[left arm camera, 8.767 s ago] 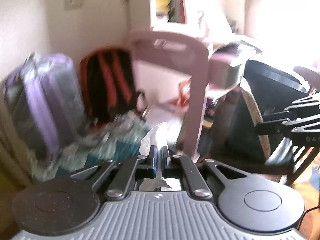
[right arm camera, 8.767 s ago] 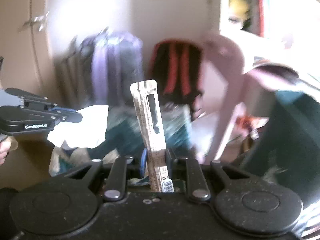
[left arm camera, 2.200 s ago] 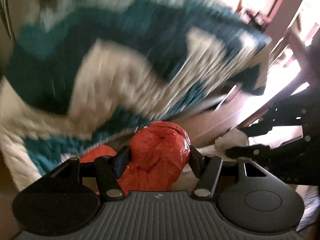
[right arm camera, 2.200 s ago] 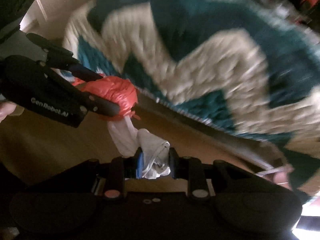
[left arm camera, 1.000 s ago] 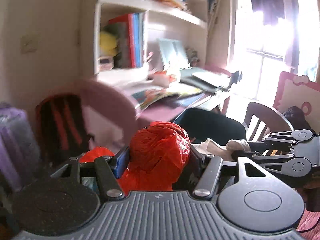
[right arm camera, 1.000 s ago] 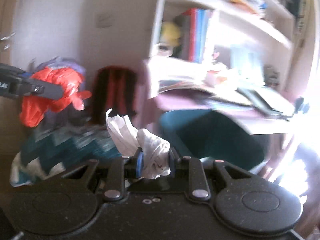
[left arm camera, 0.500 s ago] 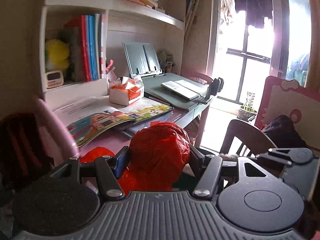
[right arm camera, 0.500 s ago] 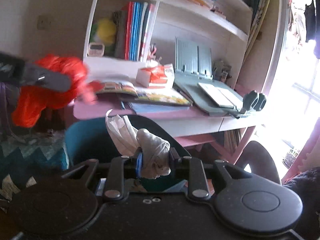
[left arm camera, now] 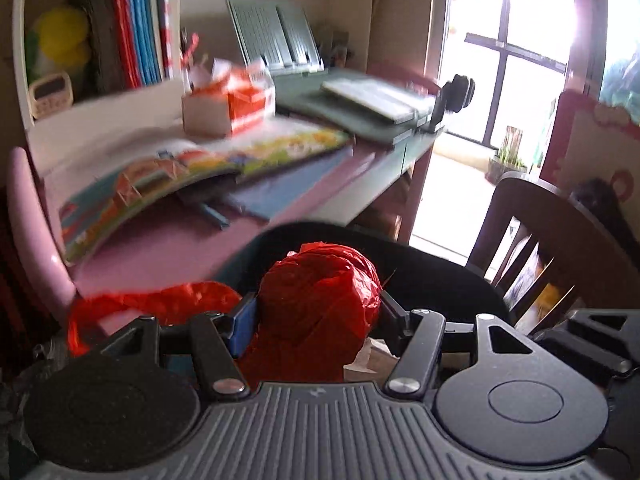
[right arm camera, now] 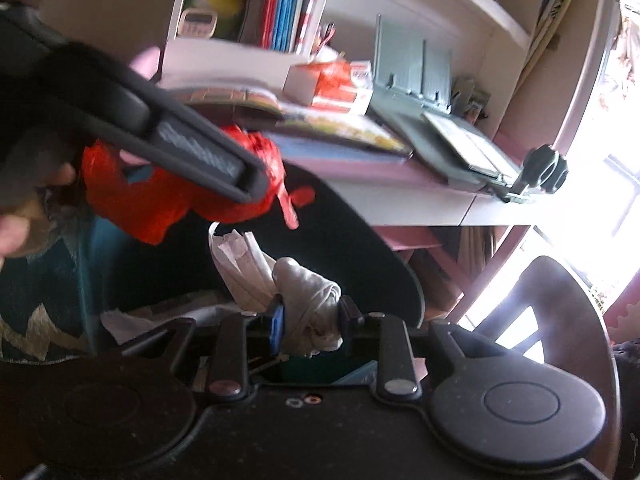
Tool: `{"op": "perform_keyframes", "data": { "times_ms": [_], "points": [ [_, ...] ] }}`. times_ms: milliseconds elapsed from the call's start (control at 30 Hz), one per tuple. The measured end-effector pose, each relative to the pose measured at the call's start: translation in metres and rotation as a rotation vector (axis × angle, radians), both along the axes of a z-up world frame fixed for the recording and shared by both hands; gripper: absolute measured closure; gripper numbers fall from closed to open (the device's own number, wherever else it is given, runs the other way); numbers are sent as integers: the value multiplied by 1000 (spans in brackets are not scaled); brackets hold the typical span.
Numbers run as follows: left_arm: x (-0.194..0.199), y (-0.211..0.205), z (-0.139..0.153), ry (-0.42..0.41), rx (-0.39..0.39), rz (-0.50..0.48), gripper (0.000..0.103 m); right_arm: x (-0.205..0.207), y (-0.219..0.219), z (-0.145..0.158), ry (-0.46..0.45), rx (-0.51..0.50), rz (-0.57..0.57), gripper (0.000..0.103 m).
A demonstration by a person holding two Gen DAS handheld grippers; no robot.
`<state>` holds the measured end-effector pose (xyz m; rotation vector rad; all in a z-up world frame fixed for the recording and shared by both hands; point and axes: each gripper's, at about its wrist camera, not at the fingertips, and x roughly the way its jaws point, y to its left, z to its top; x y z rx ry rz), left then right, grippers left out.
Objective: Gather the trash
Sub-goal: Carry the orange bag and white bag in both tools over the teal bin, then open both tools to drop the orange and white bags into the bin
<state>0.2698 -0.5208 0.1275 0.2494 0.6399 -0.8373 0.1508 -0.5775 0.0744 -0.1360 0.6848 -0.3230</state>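
My left gripper [left arm camera: 318, 312] is shut on a crumpled red plastic bag [left arm camera: 320, 304], whose loose tail trails off to the left. In the right wrist view that red bag [right arm camera: 168, 196] hangs at upper left in the left gripper [right arm camera: 240, 178], above the dark teal bin [right arm camera: 352, 248]. My right gripper [right arm camera: 310, 316] is shut on a wad of white paper and grey tissue [right arm camera: 296, 300]. The bin's dark rim [left arm camera: 432, 264] curves just beyond the red bag in the left wrist view, and crumpled paper lies inside it.
A pink desk [left arm camera: 180, 232] carries an open picture book [left arm camera: 192, 168], a tissue box [left arm camera: 228, 108] and a grey book stand [left arm camera: 276, 40]; shelves of books stand behind. A dark wooden chair [left arm camera: 552, 232] is at the right near a bright window. A teal zigzag rug [right arm camera: 36, 320] lies left.
Both grippers have moved right and down, closer to the desk and over the dark bin. The red bag and the paper wad remain clamped as before.
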Motion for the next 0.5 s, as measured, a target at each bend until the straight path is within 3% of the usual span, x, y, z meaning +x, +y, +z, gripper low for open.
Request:
{"op": "perform_keyframes", "data": {
  "times_ms": [333, 500],
  "points": [
    [1, -14, -26, 45, 92, -10, 39, 7, -7, -12, 46, 61, 14, 70],
    [-2, -10, -25, 52, 84, -5, 23, 4, -8, -12, 48, 79, 18, 60]
  ]
}}
